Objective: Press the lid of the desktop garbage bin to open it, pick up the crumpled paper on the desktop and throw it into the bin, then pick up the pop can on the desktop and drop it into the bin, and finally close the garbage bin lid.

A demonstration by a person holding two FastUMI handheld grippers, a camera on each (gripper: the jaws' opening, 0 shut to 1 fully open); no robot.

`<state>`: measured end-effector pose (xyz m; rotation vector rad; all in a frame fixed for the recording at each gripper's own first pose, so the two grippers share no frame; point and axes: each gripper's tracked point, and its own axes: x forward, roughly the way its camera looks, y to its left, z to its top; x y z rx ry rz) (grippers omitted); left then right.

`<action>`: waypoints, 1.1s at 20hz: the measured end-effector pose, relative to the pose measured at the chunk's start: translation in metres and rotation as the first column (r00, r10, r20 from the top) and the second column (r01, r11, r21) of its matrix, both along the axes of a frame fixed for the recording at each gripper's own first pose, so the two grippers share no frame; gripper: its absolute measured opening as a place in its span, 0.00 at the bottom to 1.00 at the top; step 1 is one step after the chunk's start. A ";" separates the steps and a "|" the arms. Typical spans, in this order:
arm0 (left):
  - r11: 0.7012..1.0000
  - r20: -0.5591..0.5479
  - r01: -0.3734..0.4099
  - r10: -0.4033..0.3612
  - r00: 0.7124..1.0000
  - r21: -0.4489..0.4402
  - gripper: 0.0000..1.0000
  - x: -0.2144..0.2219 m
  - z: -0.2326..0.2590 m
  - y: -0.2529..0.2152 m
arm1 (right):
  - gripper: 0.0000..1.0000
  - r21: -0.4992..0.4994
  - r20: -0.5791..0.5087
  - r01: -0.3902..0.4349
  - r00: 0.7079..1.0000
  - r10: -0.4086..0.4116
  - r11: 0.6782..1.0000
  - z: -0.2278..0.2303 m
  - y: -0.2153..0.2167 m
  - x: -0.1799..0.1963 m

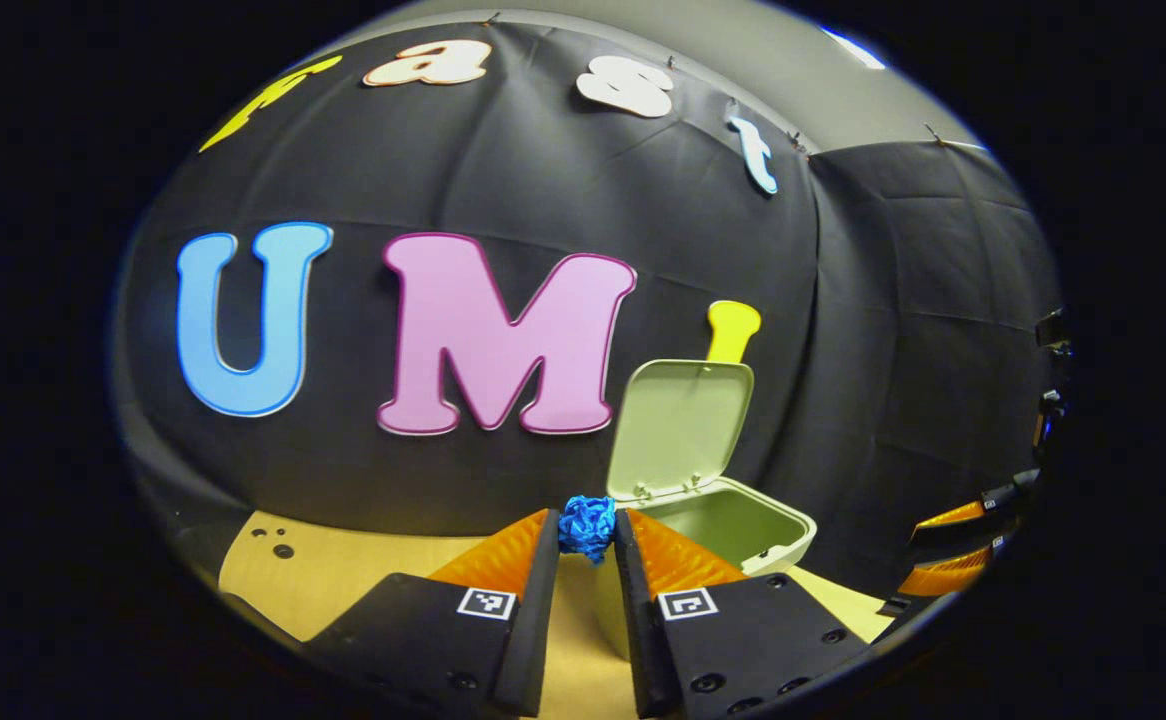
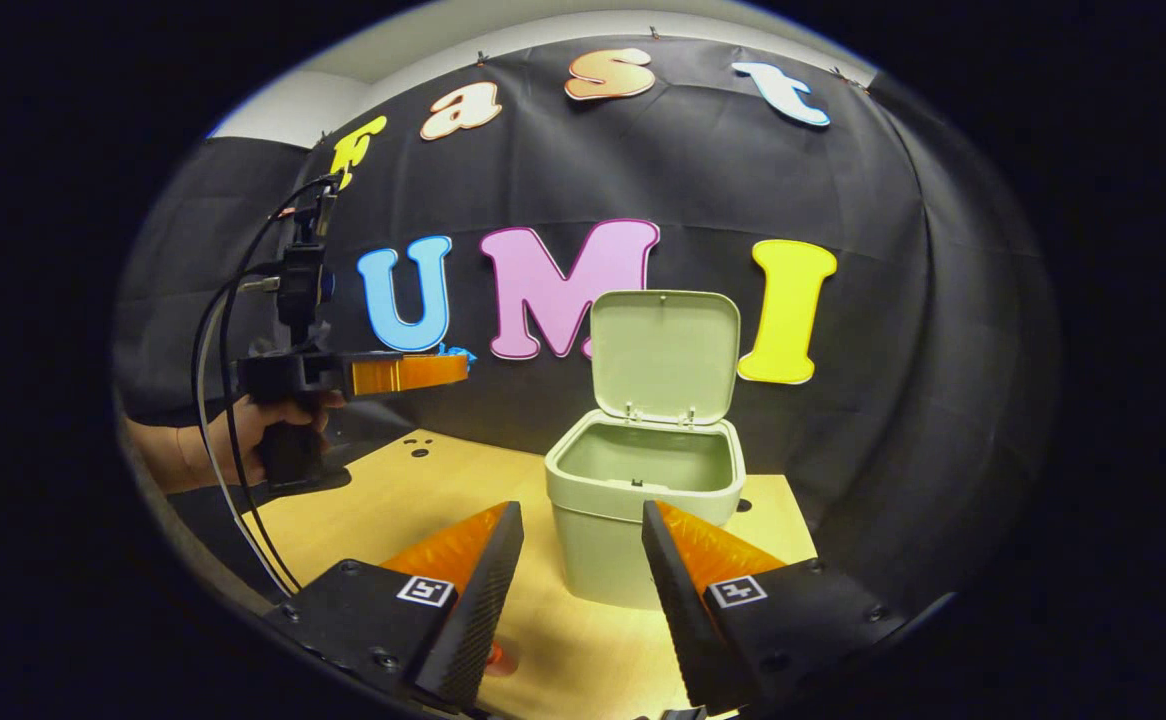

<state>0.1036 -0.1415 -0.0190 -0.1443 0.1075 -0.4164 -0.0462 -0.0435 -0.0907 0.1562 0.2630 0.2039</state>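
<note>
left tongs [image 1: 587,535] grip crumpled paper [image 1: 587,526] beside open bin [image 1: 733,520].

Both views are evenly lit from overhead, bright at centre and dimming toward the rim. Fisheye distortion bows the light wooden tabletop [image 2: 583,480] and curves the backdrop at the edges. The pale green plastic bin [image 2: 643,500] is sharp; bottom-edge parts look soft, with shadows faint.

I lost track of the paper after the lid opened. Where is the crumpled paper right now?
The paper is pinched at the left gripper's fingertips, held above the table just left of the open bin.
</note>
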 end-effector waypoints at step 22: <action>0.962 -0.161 0.230 -0.205 0.965 0.149 0.37 0.056 -0.072 -0.116 | 0.77 0.012 -0.050 0.158 0.986 -0.157 0.987 -0.015 -0.045 -0.037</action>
